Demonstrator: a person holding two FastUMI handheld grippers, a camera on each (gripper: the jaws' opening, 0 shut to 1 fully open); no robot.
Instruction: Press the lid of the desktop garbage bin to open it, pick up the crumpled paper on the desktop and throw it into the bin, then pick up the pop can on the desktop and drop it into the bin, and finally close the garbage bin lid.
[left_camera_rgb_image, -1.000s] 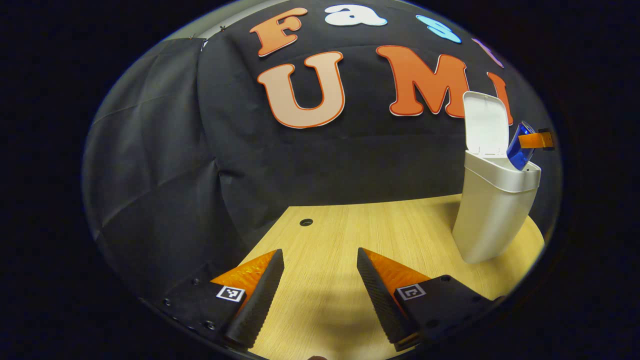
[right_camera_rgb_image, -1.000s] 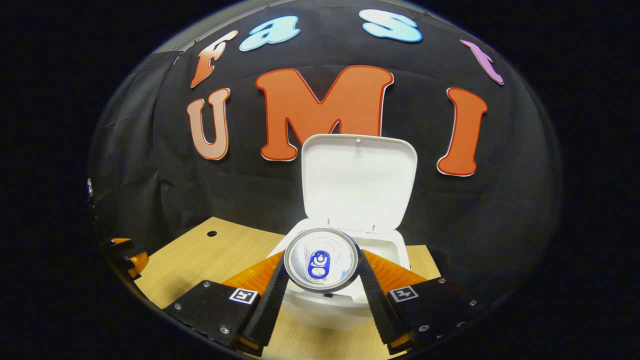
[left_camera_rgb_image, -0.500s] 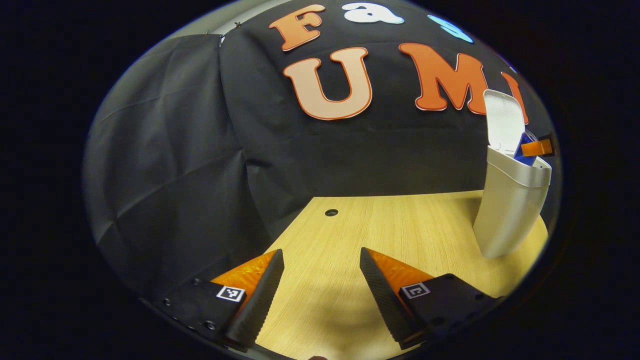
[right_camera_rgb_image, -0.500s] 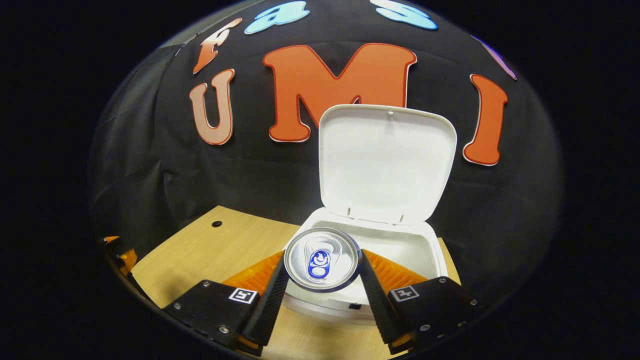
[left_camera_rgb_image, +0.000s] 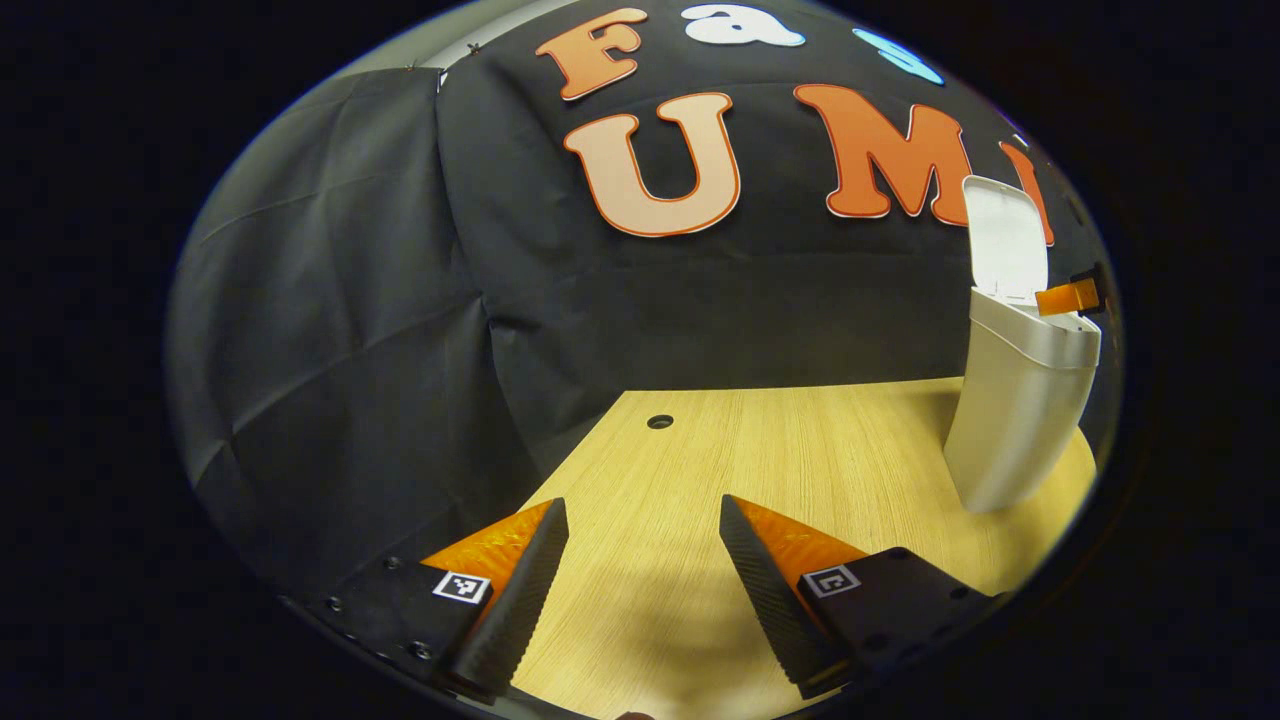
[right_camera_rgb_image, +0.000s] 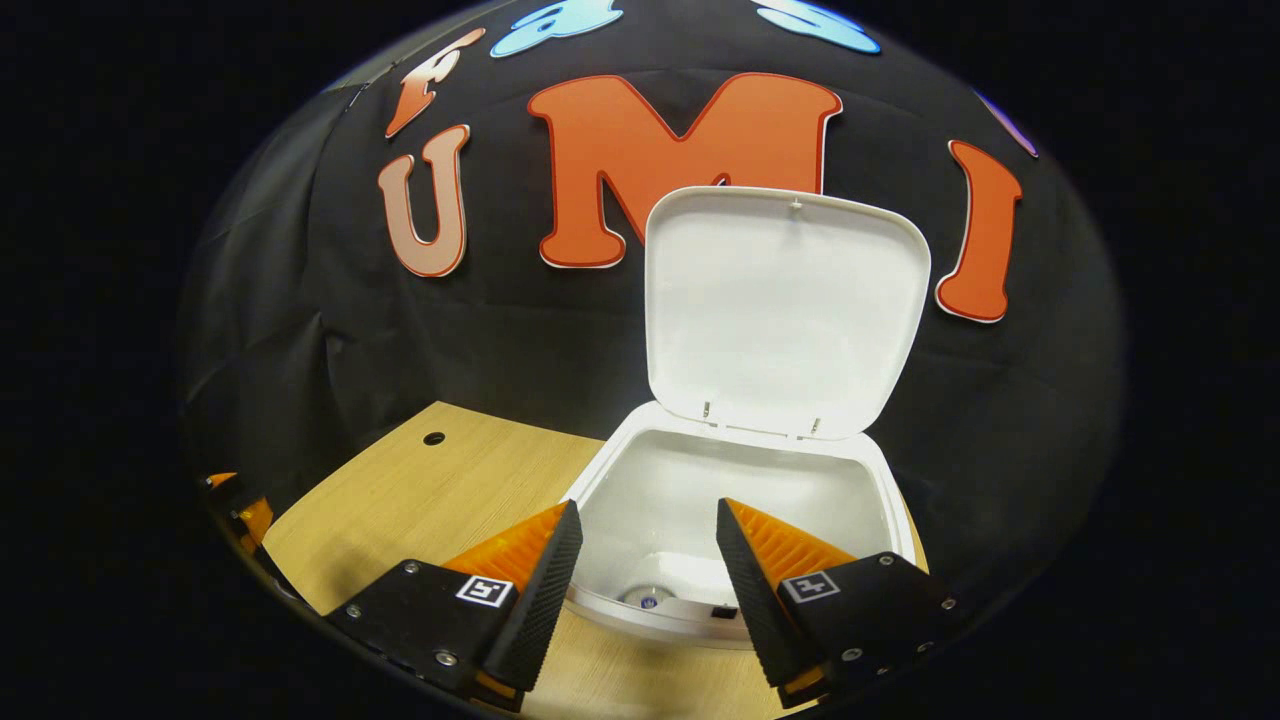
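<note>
The white desktop bin (right_camera_rgb_image: 610, 462) stands open right in front of my right gripper (right_camera_rgb_image: 648, 510), its lid (right_camera_rgb_image: 785, 310) tipped up against the back wall. The pop can (right_camera_rgb_image: 648, 599) lies deep inside the bin, only its silver top showing between my fingers. My right gripper is open and holds nothing, poised over the bin's front rim. In the left gripper view the bin (left_camera_rgb_image: 1010, 420) stands at the far right with its lid (left_camera_rgb_image: 1005, 240) raised, and a fingertip (left_camera_rgb_image: 1066, 297) of the right gripper pokes over its rim. My left gripper (left_camera_rgb_image: 643, 503) is open above bare tabletop.
The wooden table (left_camera_rgb_image: 800, 460) has a small round hole (left_camera_rgb_image: 660, 422) near its back edge, also seen as a hole (right_camera_rgb_image: 434, 438) in the right gripper view. Black cloth closes off the back and the left side. The left gripper (right_camera_rgb_image: 245, 512) shows at the table's left edge.
My right gripper has let go of the pop can, which dropped from between the fingers to the bottom of the bin. The left gripper has hardly moved in the last half second.
</note>
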